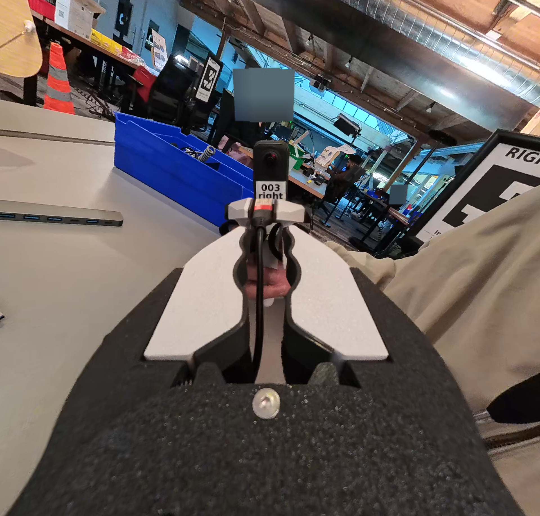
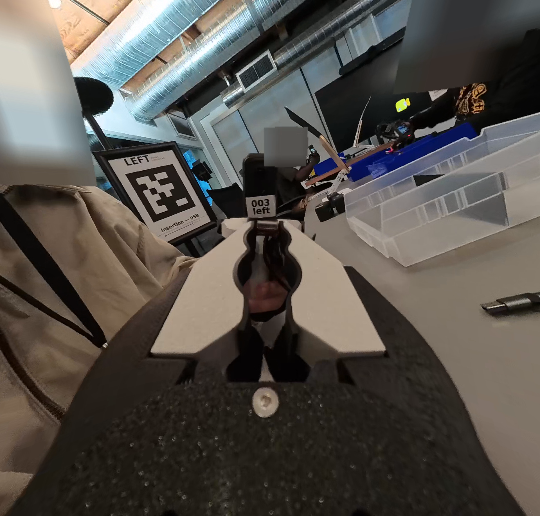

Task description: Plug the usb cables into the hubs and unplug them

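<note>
The slim grey metal USB hub (image 1: 61, 214) lies flat on the pale desk (image 1: 87, 283), long axis crosswise, its port row facing the camera. Both tongs, left (image 1: 266, 227) and right (image 2: 264, 236), are clenched, grasping nothing. Printed labels and signs are visible.

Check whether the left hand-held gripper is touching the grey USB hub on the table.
Apart. Left wrist view: bare table separates the grey USB hub from the left hand-held gripper, shut on a black USB cable.
</note>
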Demonstrator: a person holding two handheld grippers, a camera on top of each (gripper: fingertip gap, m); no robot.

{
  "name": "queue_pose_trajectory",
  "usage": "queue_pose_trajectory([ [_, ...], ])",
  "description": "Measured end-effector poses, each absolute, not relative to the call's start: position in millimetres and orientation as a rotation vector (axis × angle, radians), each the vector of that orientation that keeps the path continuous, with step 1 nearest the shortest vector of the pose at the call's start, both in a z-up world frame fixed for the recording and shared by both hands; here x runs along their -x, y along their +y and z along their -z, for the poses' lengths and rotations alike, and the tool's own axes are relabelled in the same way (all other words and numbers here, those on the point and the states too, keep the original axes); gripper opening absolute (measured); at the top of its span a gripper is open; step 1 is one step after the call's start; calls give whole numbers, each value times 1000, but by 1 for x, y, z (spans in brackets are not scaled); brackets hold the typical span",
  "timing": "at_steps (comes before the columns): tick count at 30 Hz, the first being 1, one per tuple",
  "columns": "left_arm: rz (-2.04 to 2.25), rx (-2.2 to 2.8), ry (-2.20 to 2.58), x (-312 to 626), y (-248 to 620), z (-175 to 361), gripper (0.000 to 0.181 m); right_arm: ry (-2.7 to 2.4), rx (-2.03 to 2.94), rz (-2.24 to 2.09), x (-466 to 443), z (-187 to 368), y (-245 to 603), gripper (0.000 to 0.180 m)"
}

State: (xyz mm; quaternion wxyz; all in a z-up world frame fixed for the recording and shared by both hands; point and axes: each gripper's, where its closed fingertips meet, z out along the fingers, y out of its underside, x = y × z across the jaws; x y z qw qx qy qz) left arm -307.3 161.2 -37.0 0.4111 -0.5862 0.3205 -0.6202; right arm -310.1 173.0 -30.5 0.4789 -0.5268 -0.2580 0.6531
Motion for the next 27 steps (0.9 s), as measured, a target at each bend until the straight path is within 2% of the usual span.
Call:
queue_pose_trajectory([
  [6,1582,1452,743,309,166,34,8,-621,1272,-1584,314,31,173,14],
  [27,1375,1334,848,311,165,27,5,-550,1201,-1612,313,20,172,15],
])
